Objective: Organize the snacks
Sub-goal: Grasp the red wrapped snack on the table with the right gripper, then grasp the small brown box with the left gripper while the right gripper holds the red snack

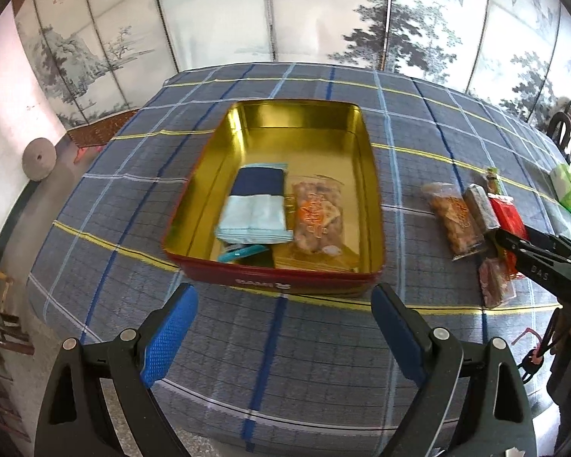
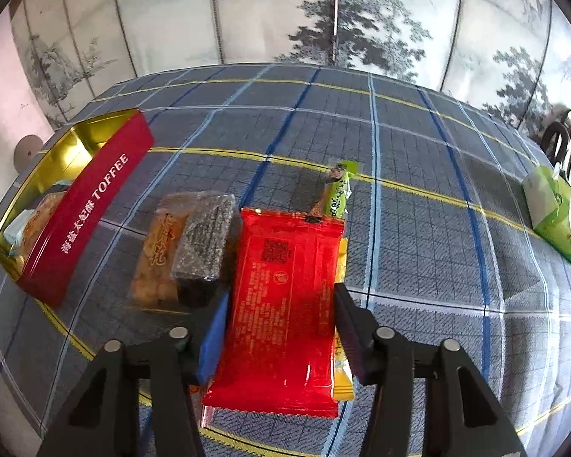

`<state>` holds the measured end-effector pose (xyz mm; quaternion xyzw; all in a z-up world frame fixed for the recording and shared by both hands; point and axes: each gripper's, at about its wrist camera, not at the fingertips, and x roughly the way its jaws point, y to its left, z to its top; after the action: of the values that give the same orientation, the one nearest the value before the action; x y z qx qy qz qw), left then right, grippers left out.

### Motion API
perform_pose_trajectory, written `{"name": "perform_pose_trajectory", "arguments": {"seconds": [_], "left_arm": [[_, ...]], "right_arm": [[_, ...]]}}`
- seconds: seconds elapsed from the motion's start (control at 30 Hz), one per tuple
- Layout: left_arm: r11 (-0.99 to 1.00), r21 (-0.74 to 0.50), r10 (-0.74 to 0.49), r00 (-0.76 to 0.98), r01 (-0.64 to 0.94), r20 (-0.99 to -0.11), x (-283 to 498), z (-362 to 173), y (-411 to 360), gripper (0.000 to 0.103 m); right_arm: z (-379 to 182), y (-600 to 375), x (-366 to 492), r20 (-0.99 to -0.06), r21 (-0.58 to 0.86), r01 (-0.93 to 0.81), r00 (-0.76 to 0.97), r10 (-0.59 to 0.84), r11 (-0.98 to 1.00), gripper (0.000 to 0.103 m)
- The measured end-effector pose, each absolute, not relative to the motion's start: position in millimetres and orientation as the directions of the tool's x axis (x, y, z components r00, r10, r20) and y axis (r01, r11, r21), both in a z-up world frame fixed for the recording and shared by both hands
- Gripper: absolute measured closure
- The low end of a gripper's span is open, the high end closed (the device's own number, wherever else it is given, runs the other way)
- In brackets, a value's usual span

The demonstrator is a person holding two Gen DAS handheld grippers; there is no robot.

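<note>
A red tin with a gold inside [image 1: 369,175] stands on the checked tablecloth and holds a blue-and-white packet [image 1: 257,205], a clear packet of orange snacks [image 1: 318,221] and a teal item [image 1: 240,253]. My left gripper [image 1: 283,327] is open and empty, just in front of the tin. My right gripper [image 2: 281,327] has its jaws on both sides of a red packet [image 2: 285,289], and I cannot tell whether they press on it. Beside that lie a brown snack packet [image 2: 156,259], a dark speckled bar [image 2: 205,243], a yellow packet [image 2: 340,373] and a green stick packet [image 2: 338,190]. The tin also shows at left in the right wrist view [image 2: 91,205].
A green-and-white tissue pack [image 2: 555,213] lies at the table's far right. A painted folding screen [image 1: 285,11] stands behind the table. Dark chairs [image 2: 567,144] are at the right edge. A pink packet [image 1: 495,285] lies under the right gripper [image 1: 508,242] in the left wrist view.
</note>
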<state>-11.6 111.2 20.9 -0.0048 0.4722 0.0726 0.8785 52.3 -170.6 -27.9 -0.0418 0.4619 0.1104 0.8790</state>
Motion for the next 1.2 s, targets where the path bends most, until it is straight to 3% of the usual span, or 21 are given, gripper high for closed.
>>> {"name": "perform_pose_trajectory", "arguments": {"seconds": [0.27, 0.53, 0.8, 1.07, 1.2], "left_arm": [[0.996, 0.055, 0.086, 0.539, -0.073, -0.838, -5.6, 18.5, 81.8, 0.012], [1.000, 0.021, 0.006, 0.532, 0.022, -0.847, 5.2, 13.7, 36.8, 0.012], [0.991, -0.029, -0.093, 0.521, 0.129, -0.848, 13.1, 4.9, -17.4, 0.012], [0.984, -0.064, -0.138, 0.487, 0.165, -0.863, 25.0, -9.2, -53.0, 0.013], [0.987, -0.080, -0.137, 0.456, 0.143, -0.880, 33.3, -17.9, -58.9, 0.021]], "right_arm": [[-22.2, -179.6, 42.8, -0.803, 0.033, -0.247, 0.571, 0.173, 0.968, 0.056], [-10.6, -223.5, 42.9, -0.774, -0.014, -0.177, 0.625, 0.102, 0.984, 0.057], [-27.6, -281.6, 46.0, -0.787, -0.040, -0.086, 0.617, 0.022, 0.996, 0.057], [-43.9, -315.7, 47.1, -0.795, 0.004, -0.039, 0.606, 0.027, 0.999, 0.057], [-45.5, -319.8, 49.2, -0.789, 0.011, -0.038, 0.614, 0.033, 0.999, 0.057]]}}
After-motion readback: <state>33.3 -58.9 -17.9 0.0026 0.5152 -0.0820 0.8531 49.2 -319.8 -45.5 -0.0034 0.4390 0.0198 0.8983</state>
